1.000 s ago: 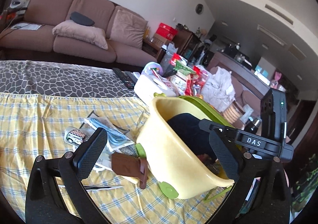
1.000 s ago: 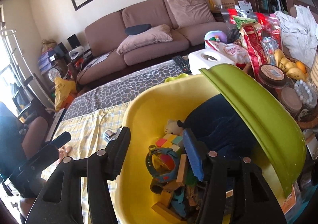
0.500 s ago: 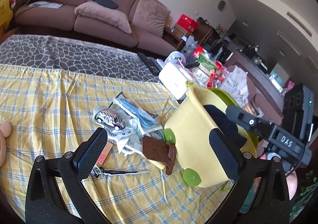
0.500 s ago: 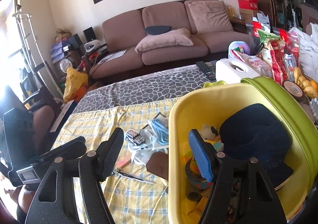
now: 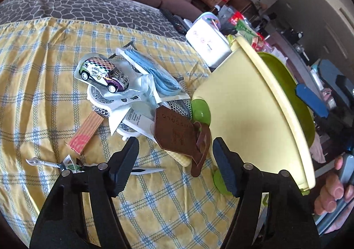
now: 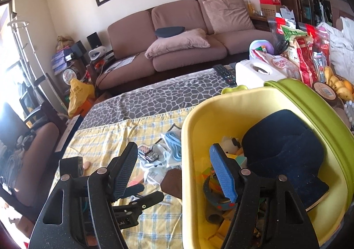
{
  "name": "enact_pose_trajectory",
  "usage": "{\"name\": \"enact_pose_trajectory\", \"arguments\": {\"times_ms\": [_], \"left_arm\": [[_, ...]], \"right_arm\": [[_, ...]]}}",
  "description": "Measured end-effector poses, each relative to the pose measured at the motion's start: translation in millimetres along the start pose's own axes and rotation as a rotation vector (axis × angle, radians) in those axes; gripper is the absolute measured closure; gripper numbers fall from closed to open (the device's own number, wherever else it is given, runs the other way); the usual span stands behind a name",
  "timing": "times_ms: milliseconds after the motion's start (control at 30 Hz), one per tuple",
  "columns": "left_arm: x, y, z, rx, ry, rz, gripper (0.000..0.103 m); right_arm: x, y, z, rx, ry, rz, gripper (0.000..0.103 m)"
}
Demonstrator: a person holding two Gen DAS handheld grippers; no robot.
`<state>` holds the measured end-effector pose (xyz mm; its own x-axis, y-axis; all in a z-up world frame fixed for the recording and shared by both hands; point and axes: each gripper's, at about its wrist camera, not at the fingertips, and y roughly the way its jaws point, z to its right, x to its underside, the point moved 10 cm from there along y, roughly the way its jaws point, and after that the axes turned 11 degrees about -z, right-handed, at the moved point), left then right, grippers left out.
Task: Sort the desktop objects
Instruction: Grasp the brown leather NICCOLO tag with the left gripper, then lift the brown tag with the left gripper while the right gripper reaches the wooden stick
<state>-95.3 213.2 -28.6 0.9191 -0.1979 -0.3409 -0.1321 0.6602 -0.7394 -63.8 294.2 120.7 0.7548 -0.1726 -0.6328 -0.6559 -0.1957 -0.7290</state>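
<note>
A yellow bin [image 5: 250, 103] with a green lid [image 5: 285, 85] stands on the yellow checked cloth; in the right wrist view the yellow bin [image 6: 199, 120] holds a dark blue cap [image 6: 283, 151], blocks and a plush toy. A pile lies left of it: a toy car [image 5: 102, 74] in plastic, a blue cable bag [image 5: 152, 72], a brown leather tag [image 5: 177, 134], a striped card [image 5: 85, 133], a small tool [image 5: 143, 169]. My left gripper [image 5: 174, 162] is open, just above the leather tag. My right gripper [image 6: 174, 171] is open, straddling the bin's left wall.
A white box [image 5: 208, 39], snack bags [image 6: 305, 54], remote [image 6: 225, 72] and fruit [image 6: 338, 87] crowd the table behind the bin. A grey patterned cloth [image 6: 154, 96] covers the far table. A sofa [image 6: 188, 34] stands beyond. The left gripper shows in the right wrist view [image 6: 137, 202].
My left gripper has swung left and down from the bin toward the pile, ending over the leather tag. My right gripper has drawn back and up from inside the bin to its left wall.
</note>
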Motion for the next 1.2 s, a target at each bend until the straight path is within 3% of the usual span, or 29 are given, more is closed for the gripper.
{"name": "enact_pose_trajectory", "arguments": {"times_ms": [67, 333, 500, 633, 700, 800, 1200], "left_arm": [[-1, 9, -4, 0.001, -0.026, -0.019, 0.047], [-4, 35, -3, 0.005, -0.054, -0.052, 0.049], [-4, 44, -9, -0.013, -0.074, -0.061, 0.071], [-6, 42, -13, 0.009, -0.099, -0.041, 0.080], [-8, 37, -10, 0.019, -0.089, -0.026, 0.091], [-9, 27, -4, 0.011, -0.060, -0.009, 0.094], [-9, -66, -24, 0.018, -0.071, 0.116, 0.094]], "right_arm": [[1, 0, 3, -0.001, 0.004, -0.004, 0.033], [4, 3, 9, 0.002, 0.011, -0.021, 0.033], [7, 6, 10, 0.012, 0.002, -0.033, 0.033], [10, 9, 10, 0.021, -0.002, -0.043, 0.034], [9, 10, 9, 0.022, -0.005, -0.043, 0.033], [9, 10, 7, 0.017, -0.011, -0.040, 0.034], [10, 17, -28, -0.025, -0.074, -0.039, 0.034]]}}
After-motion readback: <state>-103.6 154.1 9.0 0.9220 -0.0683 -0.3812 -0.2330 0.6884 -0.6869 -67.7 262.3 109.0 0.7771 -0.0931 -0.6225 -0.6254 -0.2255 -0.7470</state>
